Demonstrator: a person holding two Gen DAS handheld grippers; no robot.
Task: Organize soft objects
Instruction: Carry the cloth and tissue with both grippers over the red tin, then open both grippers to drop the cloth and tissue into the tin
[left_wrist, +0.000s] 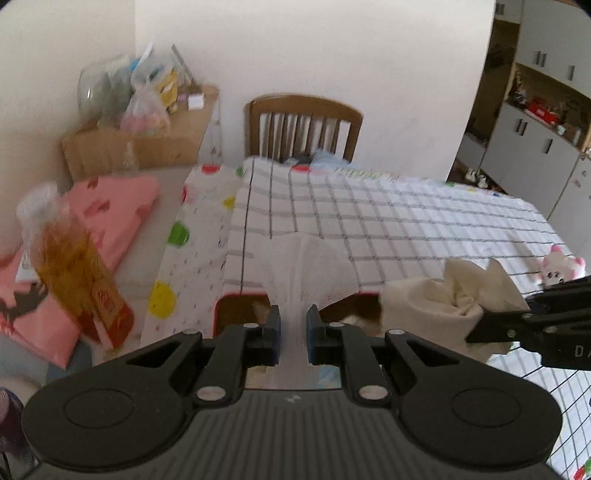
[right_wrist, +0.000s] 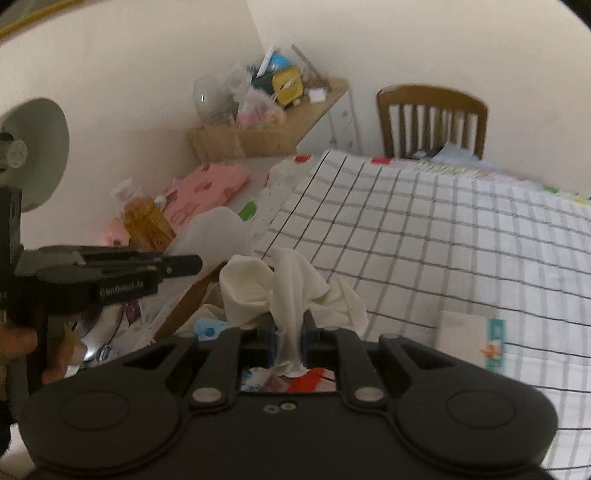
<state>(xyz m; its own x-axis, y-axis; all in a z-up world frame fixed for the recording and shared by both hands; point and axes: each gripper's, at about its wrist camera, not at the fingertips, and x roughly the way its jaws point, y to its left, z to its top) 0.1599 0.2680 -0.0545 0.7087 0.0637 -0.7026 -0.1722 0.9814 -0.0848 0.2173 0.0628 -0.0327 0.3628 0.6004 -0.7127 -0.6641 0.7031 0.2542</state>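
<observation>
Left gripper (left_wrist: 293, 334): jaws clamped on a bunched edge of white cloth (left_wrist: 306, 266), which fans out above the jaws and hangs over the near edge of the table (left_wrist: 424, 221).

Right gripper (right_wrist: 288, 341): jaws clamped on a crumpled cream cloth (right_wrist: 280, 284), gathered into folds and lifted clear of the table. From the left wrist view this same cream bundle shows at the right, gripped at its lower corner, just beside the white cloth. Whether the two are one piece cannot be told.

Table: covered by a white cloth with a dark grid pattern; under it, at the far and left edges, a white sheet with coloured dots (left_wrist: 177, 266).

Wooden chair (left_wrist: 304, 127): slatted back, standing at the far end of the table against the wall.

Plush toy (left_wrist: 561, 267): white and pink, lying on the grid cloth near the right edge of the left wrist view.

Small flat packet (right_wrist: 471, 341): white with a teal edge, lying on the table to the right of the right gripper.

Pink bedding (left_wrist: 110, 214): folded, with darker pink motifs, left of the table.

Bottle of amber liquid (right_wrist: 146, 218): clear plastic, upright, in front of the pink bedding.

Cardboard box (left_wrist: 125, 147): beside the wall, with plastic bags (left_wrist: 122, 88) piled on and behind it.

A hand (right_wrist: 22, 350) holds the left gripper's handle.
</observation>
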